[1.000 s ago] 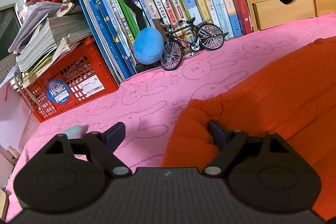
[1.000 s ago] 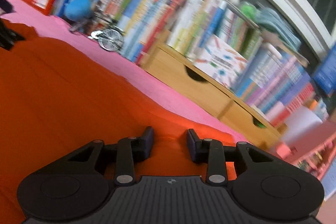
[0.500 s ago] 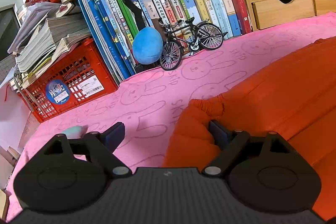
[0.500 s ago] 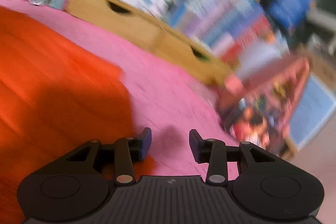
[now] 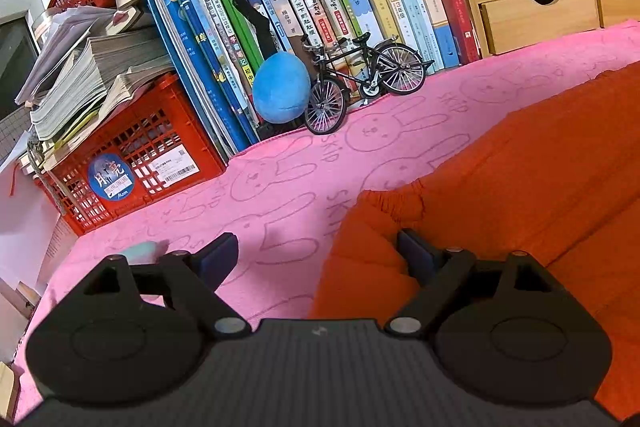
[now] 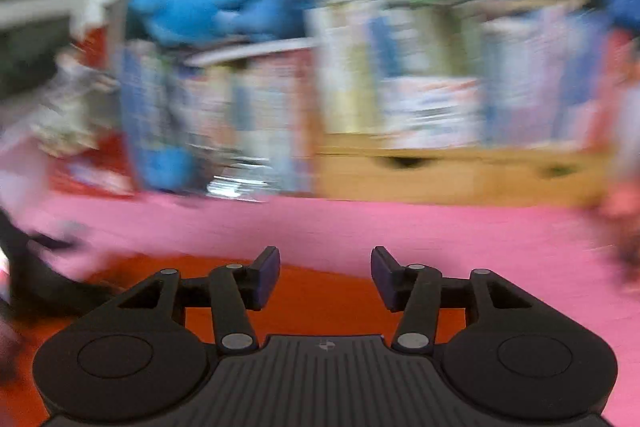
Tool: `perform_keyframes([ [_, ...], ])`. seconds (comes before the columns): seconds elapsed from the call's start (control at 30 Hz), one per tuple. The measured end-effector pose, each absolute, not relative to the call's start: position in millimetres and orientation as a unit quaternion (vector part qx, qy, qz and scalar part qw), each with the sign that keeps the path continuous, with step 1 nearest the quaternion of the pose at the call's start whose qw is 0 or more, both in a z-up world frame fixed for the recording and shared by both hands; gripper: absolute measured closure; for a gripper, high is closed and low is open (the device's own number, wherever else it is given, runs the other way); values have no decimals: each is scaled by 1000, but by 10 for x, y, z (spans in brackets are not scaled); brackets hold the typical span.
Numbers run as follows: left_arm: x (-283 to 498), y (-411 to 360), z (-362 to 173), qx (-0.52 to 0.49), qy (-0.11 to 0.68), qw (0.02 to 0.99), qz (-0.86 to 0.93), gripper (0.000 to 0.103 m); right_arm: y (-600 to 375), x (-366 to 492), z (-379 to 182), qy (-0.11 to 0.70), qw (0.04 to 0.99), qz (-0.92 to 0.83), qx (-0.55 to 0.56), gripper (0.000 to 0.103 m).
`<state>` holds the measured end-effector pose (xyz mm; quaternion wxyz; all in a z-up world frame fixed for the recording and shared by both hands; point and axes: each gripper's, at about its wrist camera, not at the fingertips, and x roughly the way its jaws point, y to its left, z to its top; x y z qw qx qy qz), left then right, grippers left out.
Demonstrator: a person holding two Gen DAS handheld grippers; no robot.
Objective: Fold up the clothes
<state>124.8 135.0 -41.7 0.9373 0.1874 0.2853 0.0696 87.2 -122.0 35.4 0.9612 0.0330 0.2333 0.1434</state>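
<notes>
Pink bunny-print cloth (image 5: 280,195) covers the table below a packed bookshelf. Left view: the left gripper (image 5: 316,257) gapes wide, gripping nothing, one finger on the orange garment's (image 5: 540,179) gathered cuff, which lies spread with layers overlapping. Right view, blurred: the right gripper (image 6: 325,277) is open and empty above the garment's edge. Folding looks partial; squaring remains.

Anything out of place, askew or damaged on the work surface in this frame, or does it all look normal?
Nothing looks damaged or spilled. The orange garment lies on the pink cloth, with its gathered edge bunched beside the open left gripper. The right wrist view is heavily motion-blurred, so little can be judged there beyond the right gripper being open.
</notes>
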Motion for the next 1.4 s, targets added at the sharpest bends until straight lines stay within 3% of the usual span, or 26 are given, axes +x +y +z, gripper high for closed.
perform_keyframes([
  [0.1,1251,1350,-420,188,285,937,71,15,-815,1135,196,261,942,195,78,52],
  [0.13,1252,1351,-420,187,285,937,71,15,-698,1217,119,278,936,201,79,47],
  [0.17,1253,1353,-419,187,285,937,71,15,-582,1309,13,302,931,196,60,40],
  [0.2,1252,1360,-413,183,285,938,71,15,-470,1362,-98,316,931,183,23,40],
  [0.3,1253,1370,-406,179,287,939,70,15,-290,1238,-188,286,941,166,-75,34],
  [0.33,1253,1370,-404,179,287,939,70,15,-333,1224,-202,283,942,157,-86,27],
  [0.93,1236,1365,-414,175,286,940,67,13,-1730,1194,-337,299,954,18,-10,17],
  [1.13,1236,1371,-411,176,286,940,66,13,-1849,1190,-367,306,952,8,15,10],
  [1.4,1236,1371,-412,176,285,940,67,13,-1988,1184,-401,314,948,-3,47,9],
])
